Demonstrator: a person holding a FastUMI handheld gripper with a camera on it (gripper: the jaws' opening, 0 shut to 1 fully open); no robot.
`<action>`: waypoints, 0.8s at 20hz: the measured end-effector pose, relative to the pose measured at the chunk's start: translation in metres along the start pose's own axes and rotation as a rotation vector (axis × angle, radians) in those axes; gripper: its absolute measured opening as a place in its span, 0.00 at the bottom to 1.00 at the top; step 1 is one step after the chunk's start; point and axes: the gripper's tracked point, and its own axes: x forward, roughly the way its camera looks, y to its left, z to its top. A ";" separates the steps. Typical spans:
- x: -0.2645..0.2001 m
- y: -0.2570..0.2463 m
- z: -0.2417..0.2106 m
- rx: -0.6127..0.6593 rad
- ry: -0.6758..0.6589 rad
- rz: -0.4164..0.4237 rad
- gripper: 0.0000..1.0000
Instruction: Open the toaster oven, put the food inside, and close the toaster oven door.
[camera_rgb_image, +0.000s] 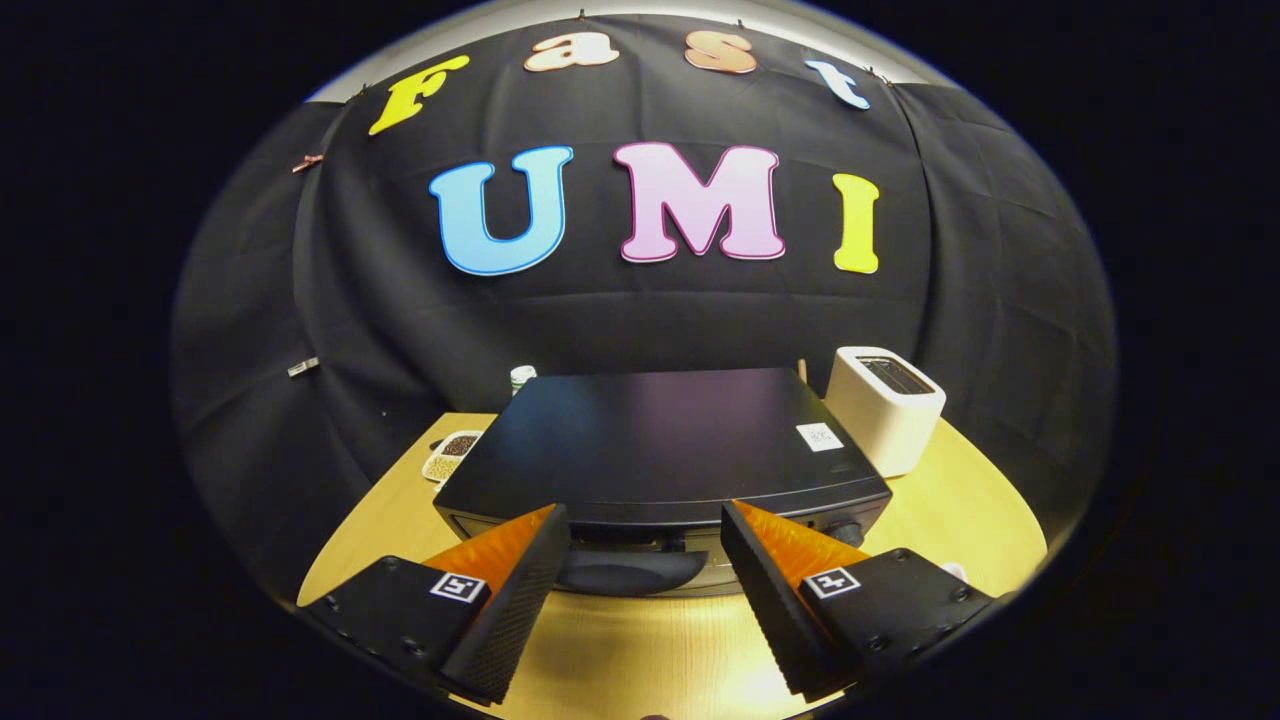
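The black toaster oven (660, 445) sits on the wooden table (960, 500), its door handle (625, 572) just ahead of the gripper (645, 525), whose fingers are spread wide, holding nothing. A white toaster (885, 405) stands beside the oven.

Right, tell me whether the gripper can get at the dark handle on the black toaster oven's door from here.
Probably yes. The gripper has its jaws open, and the dark handle lies just ahead between them on the black toaster oven, nothing in between.

A black flat-topped toaster oven (660, 450) sits mid-table (960, 500), a white slot toaster (885, 405) beside it at right, a divided snack dish (452, 455) behind-left.
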 end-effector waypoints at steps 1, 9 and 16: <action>0.004 0.002 -0.005 -0.004 0.009 -0.005 0.99; 0.020 0.005 -0.018 -0.028 0.034 -0.037 0.99; 0.012 0.002 -0.030 -0.019 0.072 -0.036 0.99</action>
